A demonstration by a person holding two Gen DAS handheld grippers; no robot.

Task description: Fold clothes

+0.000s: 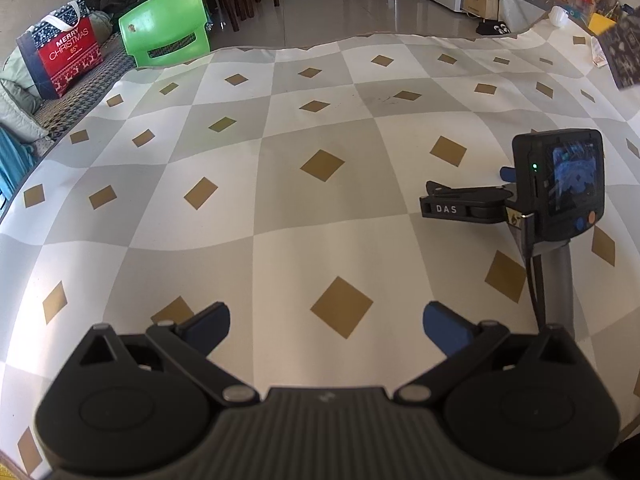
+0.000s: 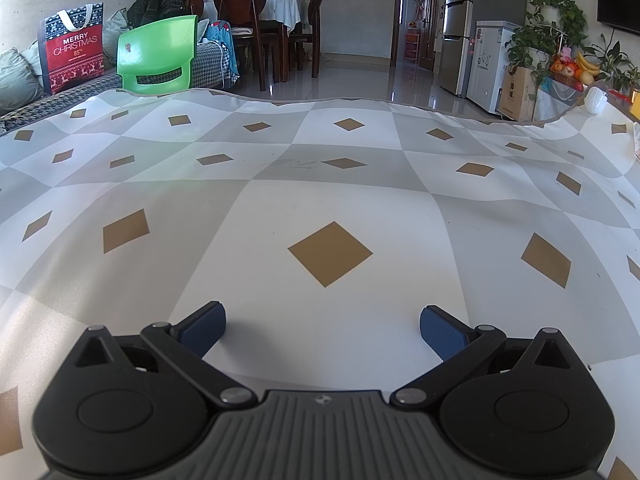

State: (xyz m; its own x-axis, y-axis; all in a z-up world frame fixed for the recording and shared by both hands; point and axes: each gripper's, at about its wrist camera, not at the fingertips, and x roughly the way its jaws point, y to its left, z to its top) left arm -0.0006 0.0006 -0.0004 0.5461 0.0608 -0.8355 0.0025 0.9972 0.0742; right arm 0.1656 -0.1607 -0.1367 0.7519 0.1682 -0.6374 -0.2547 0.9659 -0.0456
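No garment shows in either view. The tablecloth point(image 1: 256, 200) point(image 2: 320, 184), checked in white and grey with tan diamonds, fills both views. My left gripper point(image 1: 326, 328) hangs over it, tilted down, open, with only cloth between its blue pads point(image 1: 446, 330). In the left wrist view my right gripper point(image 1: 466, 188) stands to the right, low over the table, and its small rear screen is lit. The right wrist view shows that same right gripper point(image 2: 322, 330) open and close to the cloth, with nothing between its fingers.
A green plastic chair point(image 1: 164, 28) point(image 2: 158, 56) and a red Christmas bag point(image 1: 60, 54) point(image 2: 72, 48) stand past the table's far left edge. At the far right lie a dark patterned item point(image 1: 624, 52), a white cup point(image 2: 596, 100) and fruit point(image 2: 572, 70).
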